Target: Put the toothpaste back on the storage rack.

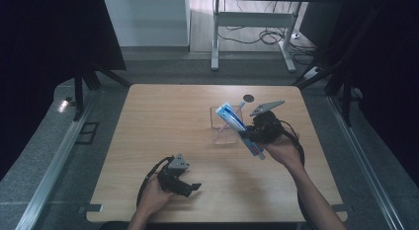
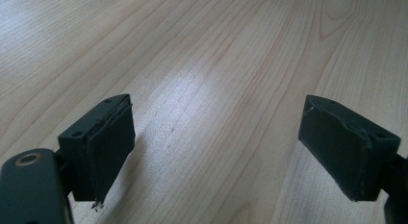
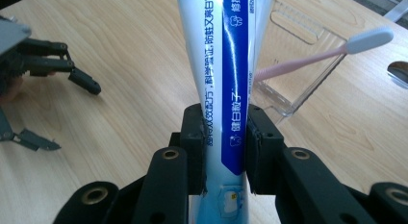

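I'm working in what looks like a lab or test room: a bare wooden table (image 1: 163, 141) stands on grey carpet, black curtains hang on both sides of it, and beyond its far edge a desk frame (image 1: 252, 22) stands over loose cables (image 1: 267, 36).

Toothpaste tube (image 3: 226, 65) is white w/ blue band and blue print, toothbrush (image 3: 317, 58) has pink handle w/ white head, holder (image 3: 298, 75) is clear plastic, counter (image 1: 163, 126) is light wood grain, both grippers' fingers (image 2: 108, 147) are black.
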